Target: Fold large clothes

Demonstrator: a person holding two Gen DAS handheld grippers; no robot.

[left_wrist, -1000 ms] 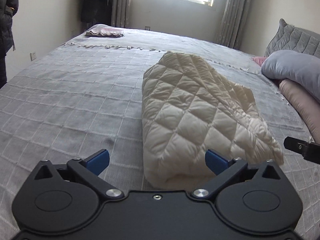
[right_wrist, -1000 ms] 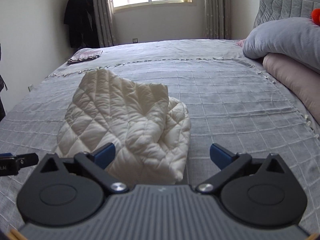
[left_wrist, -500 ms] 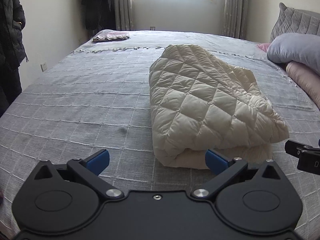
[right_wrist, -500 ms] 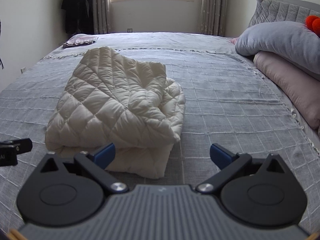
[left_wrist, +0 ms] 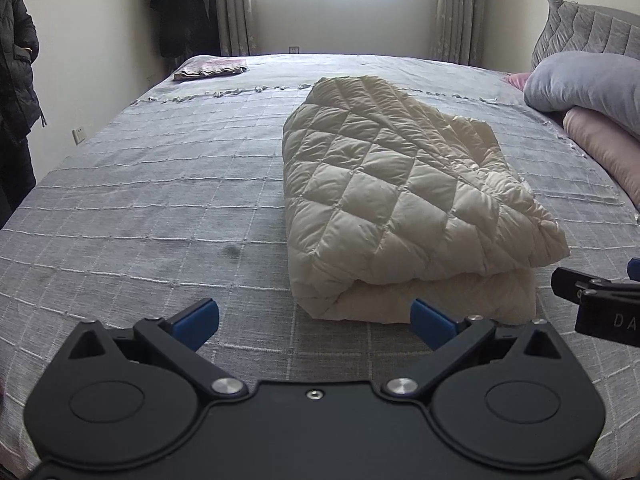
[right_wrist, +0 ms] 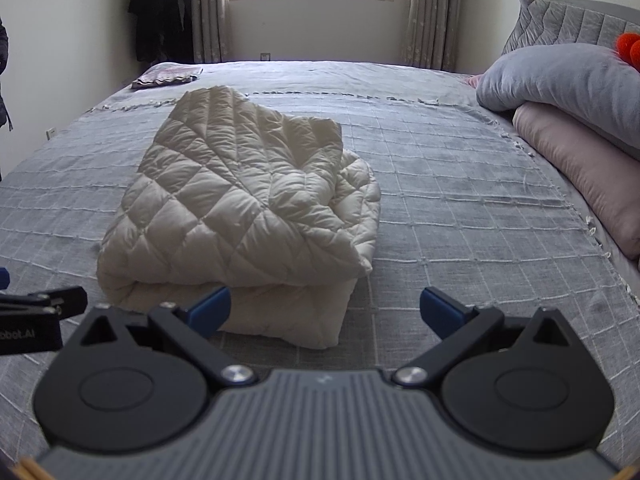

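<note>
A cream quilted down jacket (left_wrist: 396, 208) lies folded into a thick bundle on the grey bed (left_wrist: 160, 200); the right wrist view shows the same jacket (right_wrist: 240, 208) from its other near corner. My left gripper (left_wrist: 314, 318) is open, a short way in front of the bundle's near edge, holding nothing. My right gripper (right_wrist: 324, 308) is open too, just short of the bundle's near right corner. The right gripper's black tip (left_wrist: 592, 292) shows at the right edge of the left wrist view, and the left gripper's tip (right_wrist: 36, 312) at the left edge of the right wrist view.
Grey and pink pillows (right_wrist: 568, 92) are stacked at the bed's right side by a padded headboard (left_wrist: 592, 28). A small folded cloth (left_wrist: 210, 69) lies at the far left corner. A person in a dark coat (left_wrist: 16, 80) stands at the left. Window and curtains are beyond.
Both grippers have drawn back and risen from the folded jacket, which now sits farther ahead and fully in view. The jacket itself lies still; both grippers stay open.
</note>
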